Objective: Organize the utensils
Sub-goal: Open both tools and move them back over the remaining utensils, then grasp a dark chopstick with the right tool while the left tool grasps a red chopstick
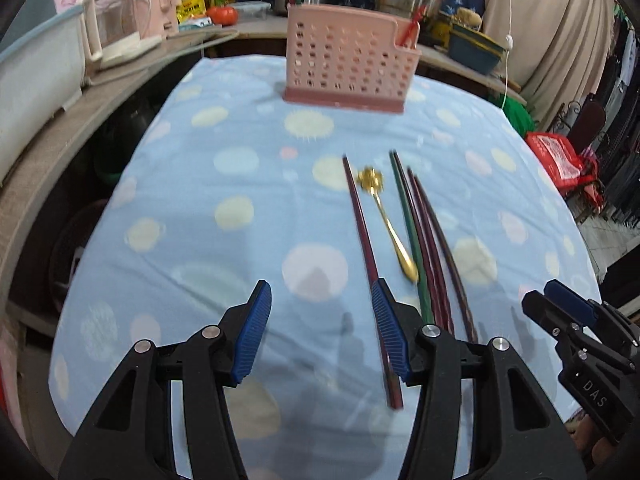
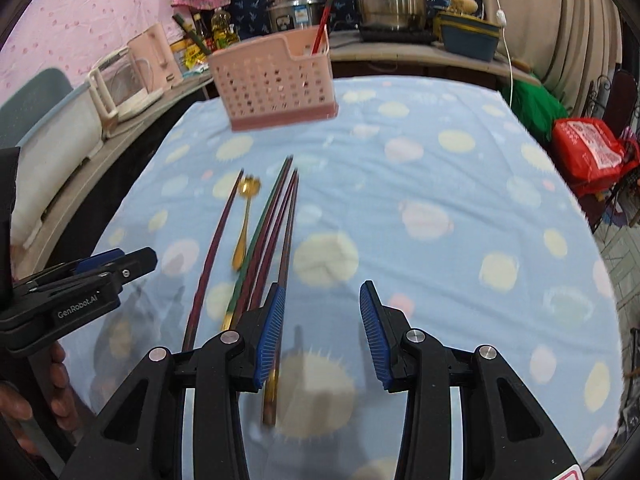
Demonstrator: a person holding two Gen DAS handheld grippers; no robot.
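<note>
Chopsticks (image 1: pixel 362 220) btwn L claw (image 1: pixel 320 332) & R claw (image 2: pixel 322 332)

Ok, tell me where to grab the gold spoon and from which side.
Grip the gold spoon at its thin neck, from above, jaws across it. It lies flat on the cloth between the single dark chopstick and the green chopstick; the gaps look widest there. The bulbous near end looks likelier to slip.

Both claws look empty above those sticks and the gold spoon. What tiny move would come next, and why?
Probably lower the right gripper onto the nearest chopstick and close. Both it and the left gripper stand open and empty, the utensils lie loose on the cloth, and the pink holder waits beyond.
</note>
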